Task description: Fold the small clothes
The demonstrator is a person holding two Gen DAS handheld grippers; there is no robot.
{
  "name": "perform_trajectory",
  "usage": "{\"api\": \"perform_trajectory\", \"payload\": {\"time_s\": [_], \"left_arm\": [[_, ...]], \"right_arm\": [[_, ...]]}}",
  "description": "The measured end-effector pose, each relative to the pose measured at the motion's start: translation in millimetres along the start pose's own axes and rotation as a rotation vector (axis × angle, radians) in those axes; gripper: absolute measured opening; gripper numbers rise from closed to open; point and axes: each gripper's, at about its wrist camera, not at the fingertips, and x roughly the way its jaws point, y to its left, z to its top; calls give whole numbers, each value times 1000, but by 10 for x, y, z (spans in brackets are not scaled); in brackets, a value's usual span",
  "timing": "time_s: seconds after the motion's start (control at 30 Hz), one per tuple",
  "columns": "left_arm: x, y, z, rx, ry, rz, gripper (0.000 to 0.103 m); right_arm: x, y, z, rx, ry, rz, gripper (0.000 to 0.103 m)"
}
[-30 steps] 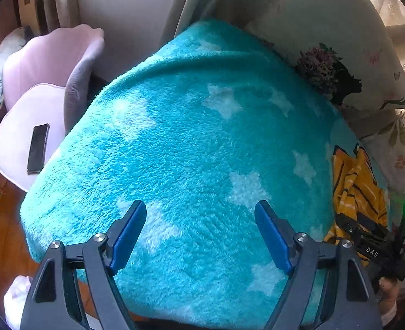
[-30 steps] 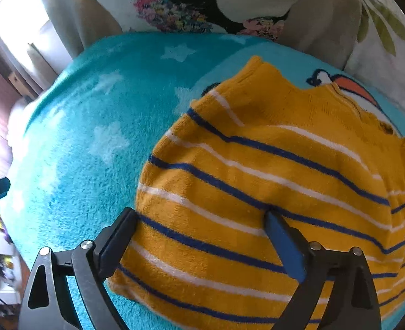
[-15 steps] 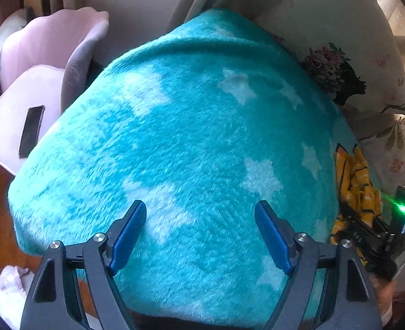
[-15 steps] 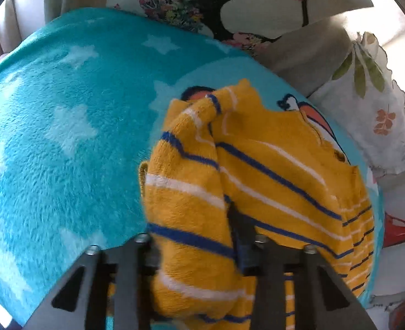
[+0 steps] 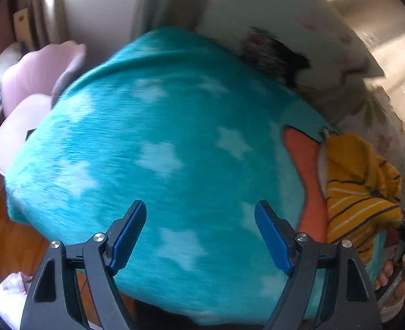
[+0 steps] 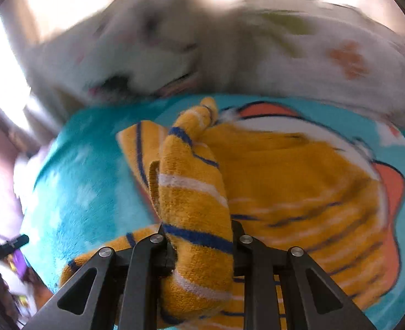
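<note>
Right gripper [image 6: 199, 236]: jaws have just been closing and now pinch a bunched fold of the yellow striped sweater [image 6: 194, 181], lifted off the teal star blanket [image 6: 92, 192]; the remainder lies on the blanket's clownfish print [image 6: 389, 189]. Left gripper [image 5: 201, 228]: jaws apart, nothing between them, over bare blanket. No containers visible.

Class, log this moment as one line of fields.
left gripper: open, empty | right gripper: jaws just closing, shut on sweater | blanket: beneath
</note>
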Motion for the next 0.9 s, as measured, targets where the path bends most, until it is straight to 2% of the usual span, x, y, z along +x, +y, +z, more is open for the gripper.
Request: {"api": "perform_trajectory", "payload": {"time_s": [0.07, 0.13, 0.27, 0.33, 0.4, 0.43, 0.5, 0.57, 0.63, 0.67, 0.7, 0.77, 0.8, 0.83, 0.87, 0.9], "left_arm": [[45, -284, -56, 18, 12, -20, 80], [103, -569, -142, 44, 25, -38, 80], [234, -1065, -307, 100, 53, -51, 80], [288, -1267, -382, 123, 66, -57, 80], [333, -1442, -440, 144, 75, -56, 80], [355, -1521, -465, 152, 79, -55, 80], [371, -1662, -520, 165, 83, -57, 80], [368, -1772, -581, 174, 84, -56, 80], [360, -1871, -639, 182, 86, -62, 80], [357, -1912, -656, 186, 84, -67, 80], [349, -1940, -669, 190, 83, -71, 80], [337, -2026, -709, 201, 79, -79, 80], [333, -2083, -728, 211, 78, -80, 80], [346, -2123, -732, 219, 77, -80, 80], [350, -2164, -740, 230, 77, -80, 80], [357, -2211, -746, 241, 78, -82, 80]], "right_arm": [[-198, -573, -18, 91, -23, 1, 20], [-263, -1086, -102, 168, -1, 9, 20], [-172, -1849, -497, 331, 81, 55, 24], [-162, -2103, -640, 380, 98, 99, 28], [-273, -2225, -671, 382, 65, 107, 44], [-379, -2257, -650, 362, 37, 68, 49], [-566, -2300, -580, 323, -14, 16, 51], [-791, -2275, -486, 269, -71, 12, 51], [-952, -2171, -405, 211, -116, 56, 63], [-989, -2087, -387, 184, -124, 97, 72], [-996, -1989, -396, 152, -119, 152, 76], [-917, -1854, -461, 103, -88, 211, 76], [-816, -1756, -500, 68, -54, 215, 76], [-752, -1706, -538, 42, -32, 213, 71], [-655, -1632, -581, 0, 6, 215, 32], [-555, -1583, -641, -33, 50, 208, 8]]}}
